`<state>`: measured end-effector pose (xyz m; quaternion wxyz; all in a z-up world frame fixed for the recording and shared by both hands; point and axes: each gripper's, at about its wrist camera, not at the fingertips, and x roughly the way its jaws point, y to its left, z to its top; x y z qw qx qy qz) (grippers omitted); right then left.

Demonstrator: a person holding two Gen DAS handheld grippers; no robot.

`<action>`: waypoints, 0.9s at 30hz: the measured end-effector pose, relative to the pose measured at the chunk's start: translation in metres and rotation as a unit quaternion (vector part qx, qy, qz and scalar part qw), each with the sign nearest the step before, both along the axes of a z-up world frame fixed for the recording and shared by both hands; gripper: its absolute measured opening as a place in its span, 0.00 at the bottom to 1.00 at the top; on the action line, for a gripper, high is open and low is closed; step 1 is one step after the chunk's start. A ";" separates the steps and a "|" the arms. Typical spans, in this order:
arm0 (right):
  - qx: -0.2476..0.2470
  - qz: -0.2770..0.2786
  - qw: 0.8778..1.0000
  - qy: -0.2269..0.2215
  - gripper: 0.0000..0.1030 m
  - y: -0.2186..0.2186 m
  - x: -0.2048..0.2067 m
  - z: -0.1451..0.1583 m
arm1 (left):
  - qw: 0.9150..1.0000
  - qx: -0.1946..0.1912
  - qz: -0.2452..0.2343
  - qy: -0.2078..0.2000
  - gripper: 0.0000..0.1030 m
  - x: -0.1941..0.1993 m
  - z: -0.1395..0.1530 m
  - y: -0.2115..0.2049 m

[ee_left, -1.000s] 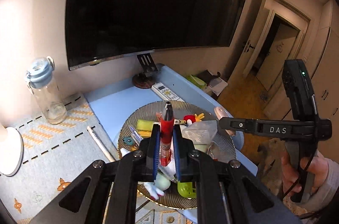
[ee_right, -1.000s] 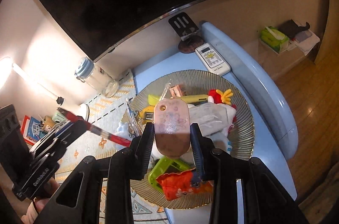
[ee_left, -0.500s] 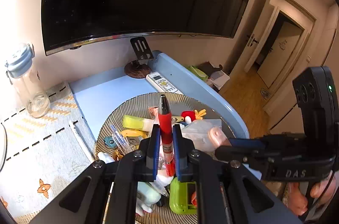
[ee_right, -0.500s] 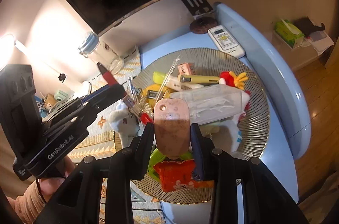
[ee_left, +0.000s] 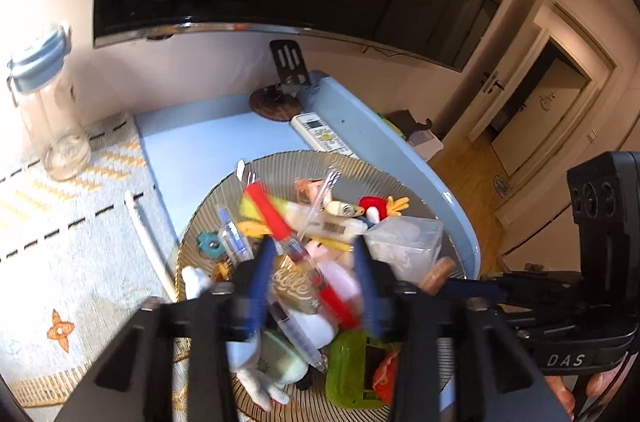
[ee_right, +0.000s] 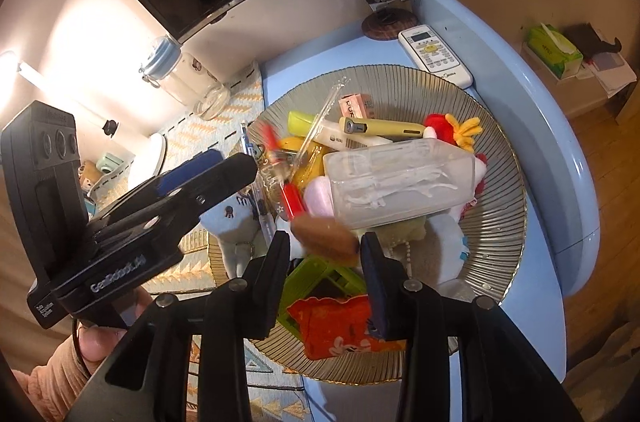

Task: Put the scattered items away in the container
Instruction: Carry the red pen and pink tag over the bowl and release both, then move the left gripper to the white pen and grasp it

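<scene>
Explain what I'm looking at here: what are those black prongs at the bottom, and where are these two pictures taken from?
There is no robot. A person holds a two-finger gripper in each hand, and a wide-angle camera on each looks along its fingers, so the black prongs are those fingers. One picture comes from the left gripper, the other from the right gripper. Below them a ribbed plate on a blue table is piled with small things, among them a clear plastic box. A remote and a glass jar are off the plate. The left jaws have just been opening, and a red pen shows blurred between them, let go. A brownish oblong thing sits tilted between the right jaws, seemingly loose.
</scene>
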<state>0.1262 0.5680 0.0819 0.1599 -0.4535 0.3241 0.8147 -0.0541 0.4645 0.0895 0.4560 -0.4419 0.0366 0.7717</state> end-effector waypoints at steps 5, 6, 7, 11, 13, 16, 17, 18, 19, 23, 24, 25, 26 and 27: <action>-0.002 -0.012 1.000 0.011 0.39 -0.002 0.003 0.006 | 1.000 0.000 0.017 -0.012 0.62 -0.005 -0.005 -0.014; -0.002 -0.013 1.000 0.014 0.39 -0.002 0.003 0.007 | 1.000 -0.001 0.019 -0.015 0.62 -0.006 -0.005 -0.018; 0.000 -0.015 1.000 0.016 0.39 -0.003 0.002 0.009 | 1.000 -0.001 0.023 -0.018 0.62 -0.008 -0.006 -0.023; 0.001 -0.013 1.000 0.022 0.39 -0.010 -0.005 0.013 | 0.999 -0.006 0.042 -0.023 0.62 -0.013 -0.007 -0.046; -0.002 -0.008 1.000 0.022 0.39 -0.017 -0.011 0.013 | 0.998 -0.010 0.054 -0.026 0.62 -0.017 -0.009 -0.058; -0.009 0.003 1.000 0.020 0.39 -0.030 -0.022 0.011 | 0.997 -0.018 0.074 -0.032 0.62 -0.027 -0.012 -0.077; -0.010 0.007 1.000 0.019 0.39 -0.035 -0.026 0.012 | 0.996 -0.018 0.081 -0.034 0.62 -0.032 -0.014 -0.083; -0.009 0.013 1.000 0.019 0.39 -0.040 -0.029 0.012 | 0.995 -0.018 0.087 -0.037 0.62 -0.037 -0.015 -0.087; -0.007 0.018 1.000 0.018 0.39 -0.045 -0.033 0.013 | 0.995 -0.020 0.093 -0.040 0.62 -0.043 -0.017 -0.091; -0.003 0.029 0.999 0.016 0.39 -0.058 -0.042 0.015 | 0.992 -0.029 0.116 -0.041 0.62 -0.066 -0.026 -0.099; -0.002 0.029 0.999 0.017 0.39 -0.060 -0.043 0.016 | 0.991 -0.032 0.120 -0.042 0.62 -0.071 -0.028 -0.099; -0.001 0.028 0.999 0.019 0.39 -0.060 -0.043 0.018 | 0.991 -0.033 0.122 -0.044 0.62 -0.075 -0.031 -0.099; 0.000 0.029 0.999 0.022 0.39 -0.060 -0.044 0.021 | 0.991 -0.032 0.123 -0.046 0.62 -0.078 -0.034 -0.097; 0.003 0.029 0.999 0.024 0.39 -0.060 -0.045 0.023 | 0.991 -0.035 0.123 -0.046 0.62 -0.081 -0.037 -0.094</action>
